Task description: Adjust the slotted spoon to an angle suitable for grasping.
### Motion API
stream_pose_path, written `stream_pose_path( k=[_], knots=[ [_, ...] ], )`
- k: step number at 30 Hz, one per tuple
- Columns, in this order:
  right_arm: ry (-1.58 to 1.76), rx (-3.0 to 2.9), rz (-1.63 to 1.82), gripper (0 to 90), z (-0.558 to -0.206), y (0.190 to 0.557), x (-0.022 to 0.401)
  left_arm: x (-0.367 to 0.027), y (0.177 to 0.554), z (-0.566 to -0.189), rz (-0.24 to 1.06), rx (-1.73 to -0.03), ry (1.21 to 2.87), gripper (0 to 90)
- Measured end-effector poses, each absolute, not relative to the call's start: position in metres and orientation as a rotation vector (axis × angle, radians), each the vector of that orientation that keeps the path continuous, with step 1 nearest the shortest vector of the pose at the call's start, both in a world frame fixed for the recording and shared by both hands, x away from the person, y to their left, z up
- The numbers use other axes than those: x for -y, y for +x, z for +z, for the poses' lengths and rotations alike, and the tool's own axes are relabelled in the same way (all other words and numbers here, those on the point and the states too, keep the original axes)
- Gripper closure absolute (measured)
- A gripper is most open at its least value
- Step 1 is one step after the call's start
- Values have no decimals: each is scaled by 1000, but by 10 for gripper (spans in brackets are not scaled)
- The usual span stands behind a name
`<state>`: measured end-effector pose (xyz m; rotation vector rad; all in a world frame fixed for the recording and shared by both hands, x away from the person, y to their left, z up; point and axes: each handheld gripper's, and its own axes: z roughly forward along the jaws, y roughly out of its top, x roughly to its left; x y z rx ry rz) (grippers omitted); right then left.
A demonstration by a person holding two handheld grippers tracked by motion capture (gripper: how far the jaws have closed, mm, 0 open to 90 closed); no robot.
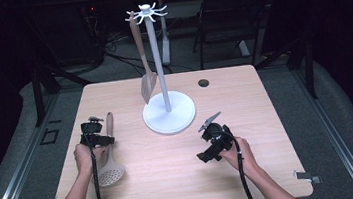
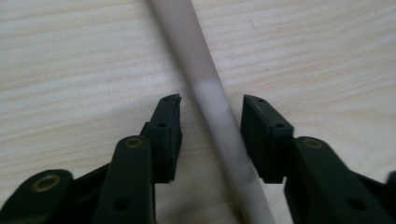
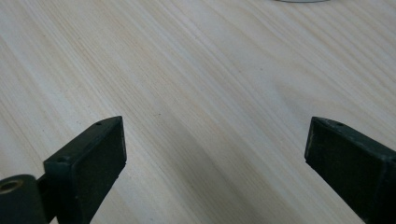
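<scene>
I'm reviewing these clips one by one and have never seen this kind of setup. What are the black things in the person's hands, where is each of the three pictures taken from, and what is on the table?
A person holds a hand-operated two-jaw gripper in each hand. The high view looks down on the wooden table from above. The other two pictures come from cameras riding on the grippers, looking along their black jaws.

On the table stands a white utensil stand with a brown spatula hanging from it. A slotted spoon lies at the left.

The left gripper straddles the spoon's handle; a gap shows at one pad, so it is not gripped yet. The right gripper is wide open over bare wood, holding nothing.
</scene>
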<state>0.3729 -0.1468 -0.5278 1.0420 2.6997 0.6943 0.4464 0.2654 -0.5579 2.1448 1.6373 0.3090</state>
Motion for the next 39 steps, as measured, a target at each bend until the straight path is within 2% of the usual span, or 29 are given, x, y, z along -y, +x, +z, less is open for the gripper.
stream_pose_path(
  k=[1, 5, 22, 26, 28, 33, 39],
  knots=[
    [1047, -2706, 688, 55, -527, 373, 147, -264, 446, -558, 327, -1634, 2166, 640],
    [1057, -2707, 709, 59, -528, 372, 146, -261, 446, -557, 355, -1615, 2197, 643],
    [1045, -2724, 694, 62, -527, 372, 148, -261, 430, -551, 290, -1542, 2309, 725],
    [1041, -2733, 678, 61, -528, 372, 148, -260, 431, -550, 272, -1553, 2315, 717],
    [1043, -2736, 685, 62, -528, 372, 147, -260, 433, -548, 272, -1558, 2294, 654],
    [1046, -2730, 690, 62, -529, 372, 146, -256, 441, -545, 273, -1562, 2275, 624],
    [1055, -2726, 697, 62, -528, 373, 148, -249, 450, -551, 267, -1589, 2332, 668]
  ],
)
